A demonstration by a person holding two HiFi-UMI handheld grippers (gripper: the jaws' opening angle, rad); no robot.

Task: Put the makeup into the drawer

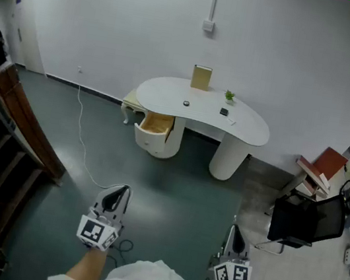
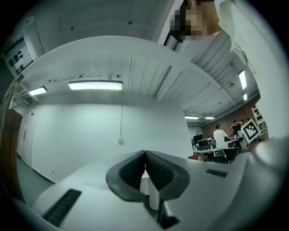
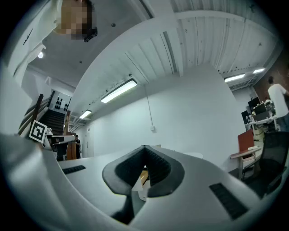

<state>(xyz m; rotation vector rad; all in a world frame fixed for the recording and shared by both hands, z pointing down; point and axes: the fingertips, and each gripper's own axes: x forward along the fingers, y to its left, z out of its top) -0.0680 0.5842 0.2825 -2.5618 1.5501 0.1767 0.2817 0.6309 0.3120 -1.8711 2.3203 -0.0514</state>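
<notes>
Head view: the room was taken in from high up, and the white desk (image 1: 250, 130) was seen well off against the far wall.
Left gripper (image 1: 117, 193): it was held low in the frame, well apart from the desk. In the left gripper view its dark pads (image 2: 160, 169) were seen pressed together at the tips, with nothing gripped.
Right gripper (image 1: 234, 230): it was held beside the left one, equally far from the desk. In the right gripper view the pads (image 3: 156, 169) were brought tight together and nothing was held.
Drawer (image 1: 157, 125): it was found pulled open at the desk's left pedestal, wood-coloured inside. Whether anything lay in it could not be made out.
Makeup (image 1: 186, 103): small dark pieces were spotted on the desk top, apart from the drawer. They were too small for their kind to be told.
Gap under the right tips: a tan sliver (image 3: 143, 177) was glimpsed there. What it belonged to could not be told, the rest being blocked by the gripper's own body.
Forearms (image 1: 88, 269): both were cut off by the bottom edge.
</notes>
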